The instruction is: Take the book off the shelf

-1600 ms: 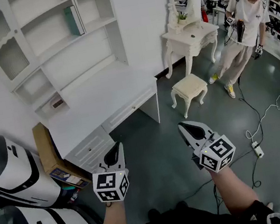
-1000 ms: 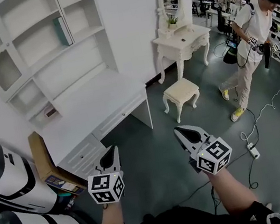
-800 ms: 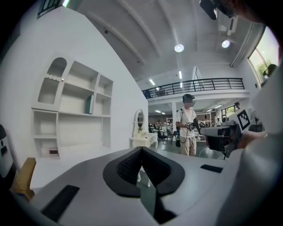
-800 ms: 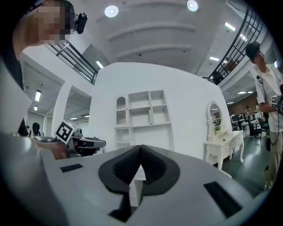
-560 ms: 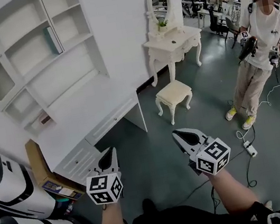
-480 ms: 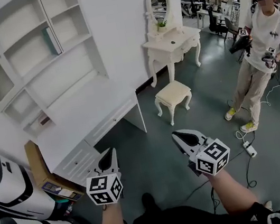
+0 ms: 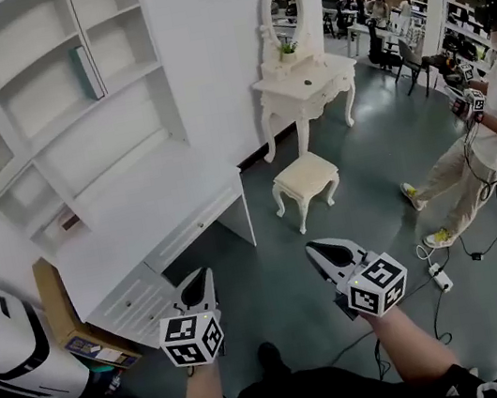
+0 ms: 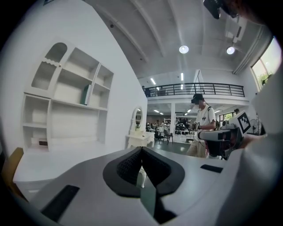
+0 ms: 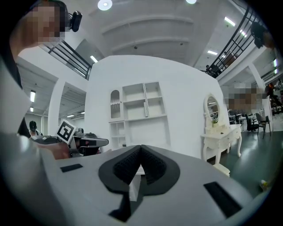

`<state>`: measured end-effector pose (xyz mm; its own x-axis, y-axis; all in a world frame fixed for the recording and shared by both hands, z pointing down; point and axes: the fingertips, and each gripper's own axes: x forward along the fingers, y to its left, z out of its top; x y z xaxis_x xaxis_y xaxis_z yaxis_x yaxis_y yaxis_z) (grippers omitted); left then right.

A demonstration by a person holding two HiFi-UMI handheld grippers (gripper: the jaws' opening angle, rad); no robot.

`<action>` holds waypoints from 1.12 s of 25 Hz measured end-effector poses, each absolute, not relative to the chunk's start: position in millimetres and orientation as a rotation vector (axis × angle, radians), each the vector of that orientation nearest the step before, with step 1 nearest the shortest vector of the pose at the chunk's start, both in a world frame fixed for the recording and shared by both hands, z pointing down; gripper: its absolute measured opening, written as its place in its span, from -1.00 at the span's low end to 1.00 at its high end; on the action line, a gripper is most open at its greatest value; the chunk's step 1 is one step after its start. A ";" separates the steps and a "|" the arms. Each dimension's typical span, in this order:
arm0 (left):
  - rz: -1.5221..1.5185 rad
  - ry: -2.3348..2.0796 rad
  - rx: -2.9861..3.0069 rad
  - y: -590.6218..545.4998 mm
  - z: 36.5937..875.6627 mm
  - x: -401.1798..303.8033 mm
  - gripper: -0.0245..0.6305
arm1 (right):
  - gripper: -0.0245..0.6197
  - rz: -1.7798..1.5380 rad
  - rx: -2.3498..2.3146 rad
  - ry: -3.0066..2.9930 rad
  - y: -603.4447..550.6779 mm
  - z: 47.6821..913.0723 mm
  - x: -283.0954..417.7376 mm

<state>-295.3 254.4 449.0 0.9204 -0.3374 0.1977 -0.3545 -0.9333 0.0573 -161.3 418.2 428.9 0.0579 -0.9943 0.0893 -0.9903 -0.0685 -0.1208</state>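
Observation:
A thin teal book point(image 7: 88, 72) stands upright on an upper shelf of the white wall unit point(image 7: 53, 113), far ahead and to the left of both grippers. My left gripper point(image 7: 203, 277) is shut and empty, held low over the grey floor in front of the desk point(image 7: 139, 224). My right gripper point(image 7: 316, 250) is beside it, also shut with nothing between its jaws. In the left gripper view the book point(image 8: 86, 94) shows on the shelf well beyond the closed jaws. The right gripper view shows the shelf unit point(image 9: 141, 108) far off.
A white dressing table with an oval mirror point(image 7: 302, 79) and a stool point(image 7: 307, 178) stand to the right of the desk. A person point(image 7: 493, 126) walks at the right. A power strip with cable point(image 7: 442, 278) lies on the floor. White machines point(image 7: 13, 349) and a cardboard box point(image 7: 58, 308) stand at the left.
The view has drifted, so the shelf unit sits further left and nearer. The person at the right has walked further right. Both grippers stay shut, side by side.

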 end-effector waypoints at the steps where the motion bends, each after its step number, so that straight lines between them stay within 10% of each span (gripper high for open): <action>1: 0.282 -0.533 2.984 246.3 451.1 -288.9 -0.89 | -0.88 -0.240 -2.269 2.128 409.6 431.0 -156.5; 28: 0.401 -0.517 2.905 17.9 494.4 -200.1 -0.89 | -0.88 -0.554 -2.229 2.142 169.5 489.3 -72.2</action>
